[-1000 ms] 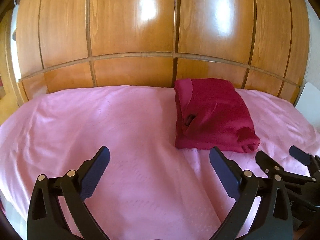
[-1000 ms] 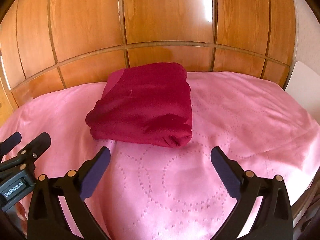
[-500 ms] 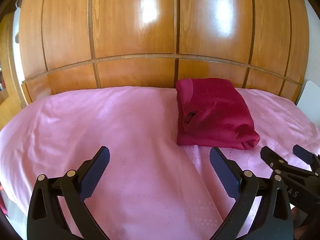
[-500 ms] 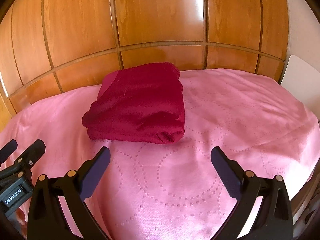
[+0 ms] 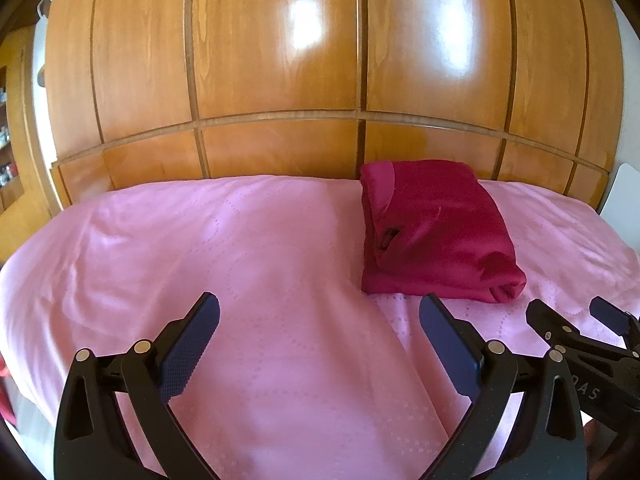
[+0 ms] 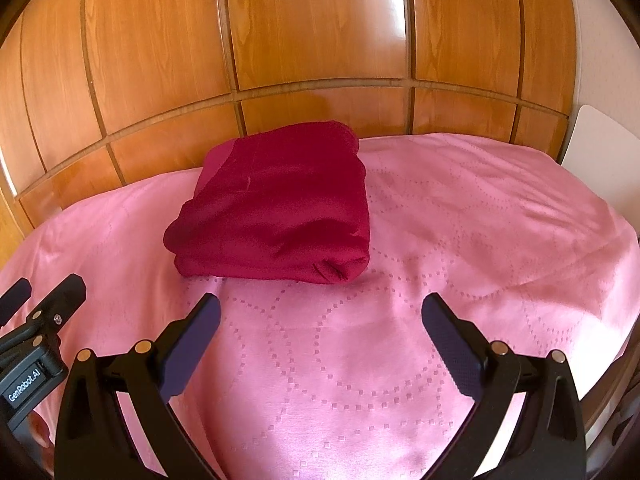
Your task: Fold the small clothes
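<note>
A dark red garment (image 5: 434, 232) lies folded in a thick rectangle on the pink bedspread (image 5: 240, 264), near the wooden headboard; in the right wrist view the garment (image 6: 280, 204) sits left of centre. My left gripper (image 5: 318, 320) hangs open over bare bedspread, to the left of and nearer than the garment, holding nothing. My right gripper (image 6: 320, 318) is open too, just in front of the garment's near edge, apart from it. Each gripper shows in the other's view: the right gripper (image 5: 576, 320) at lower right, the left gripper (image 6: 44, 300) at lower left.
A glossy wooden panelled headboard (image 5: 280, 80) runs behind the bed. A white panel (image 6: 600, 152) stands at the bed's right edge. Shelves (image 5: 8, 152) show at the far left. The bedspread (image 6: 480, 220) stretches smooth to the garment's right.
Both grippers have drawn back and risen a little from the folded garment, staying open. The garment has not moved.
</note>
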A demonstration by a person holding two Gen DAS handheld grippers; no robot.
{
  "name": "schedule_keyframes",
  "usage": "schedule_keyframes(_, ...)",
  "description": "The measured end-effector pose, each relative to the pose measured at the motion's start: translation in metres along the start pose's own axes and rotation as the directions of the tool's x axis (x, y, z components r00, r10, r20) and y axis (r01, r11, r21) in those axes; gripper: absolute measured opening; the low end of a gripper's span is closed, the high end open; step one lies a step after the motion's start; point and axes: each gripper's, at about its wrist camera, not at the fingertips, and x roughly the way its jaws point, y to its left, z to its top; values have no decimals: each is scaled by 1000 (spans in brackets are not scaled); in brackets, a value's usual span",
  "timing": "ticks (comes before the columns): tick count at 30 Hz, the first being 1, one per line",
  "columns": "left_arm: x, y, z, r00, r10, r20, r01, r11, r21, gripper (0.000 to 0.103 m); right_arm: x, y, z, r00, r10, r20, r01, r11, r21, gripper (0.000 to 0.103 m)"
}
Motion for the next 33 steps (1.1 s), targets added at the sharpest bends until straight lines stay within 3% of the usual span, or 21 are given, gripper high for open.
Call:
schedule_keyframes(24,-6,10,0,999,10,31,-9,999,-32,99,-2,3,0,1000,2,1,-2,1000,-7,100)
schedule_keyframes(33,-1,14,0,1000,18,2,-17,999,-48,99,2,-1,1,1000,11,1,-11,1000,-7,100)
